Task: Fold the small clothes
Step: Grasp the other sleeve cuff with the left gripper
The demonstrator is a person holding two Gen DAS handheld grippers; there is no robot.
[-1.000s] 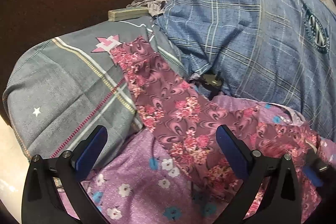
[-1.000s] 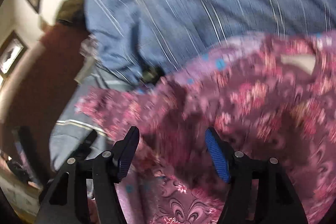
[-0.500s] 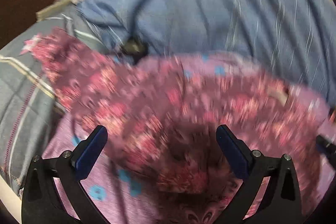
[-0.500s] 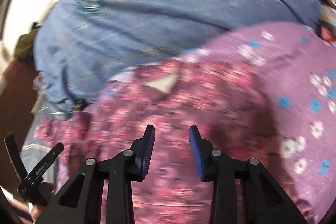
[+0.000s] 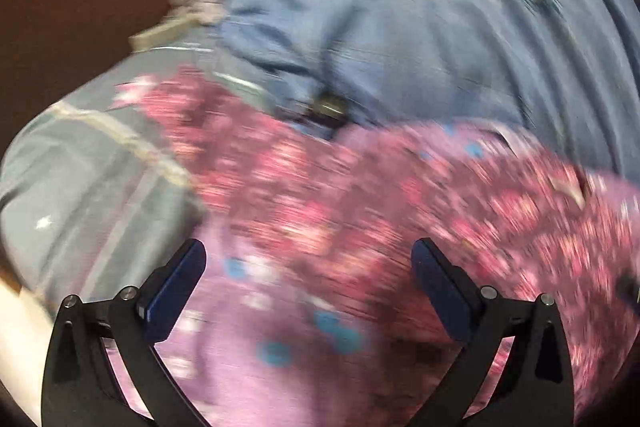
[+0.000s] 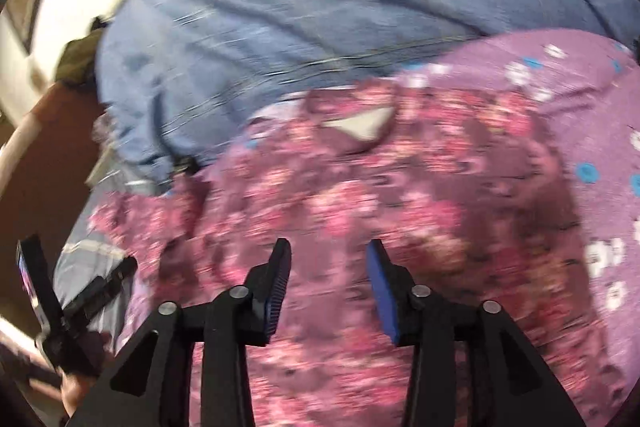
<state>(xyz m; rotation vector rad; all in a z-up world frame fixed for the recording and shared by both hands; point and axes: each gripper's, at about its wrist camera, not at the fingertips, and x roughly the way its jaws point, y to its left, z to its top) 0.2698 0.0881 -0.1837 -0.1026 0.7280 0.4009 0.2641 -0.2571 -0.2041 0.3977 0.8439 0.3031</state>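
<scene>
- A maroon floral garment (image 6: 360, 211) is seen spread flat on a lilac flowered sheet (image 6: 560, 87), in front of a blue checked quilt (image 6: 320, 7).
- In the right wrist view its neckline, with a pale label (image 6: 360, 123) inside, is turned away from the camera toward the quilt; the body runs back toward the gripper, so the long axis lies roughly along the viewing direction.
- One sleeve (image 5: 192, 107) is stretched out to the left, reaching onto a grey striped cloth (image 5: 88, 179); in the left wrist view the garment runs as a band from upper left to lower right.
- The right gripper (image 6: 328, 263) is held over the lower body of the garment with a moderate gap between its blue pads; the jaws have just been opening, and no fabric is caught between them.
- The left gripper (image 5: 308, 263) is held wide apart over the garment's near edge and the sheet, gripping nothing.
- Both views are blurred, so finer folds cannot be told.
- The left gripper also appears at the lower left edge of the right wrist view.
</scene>
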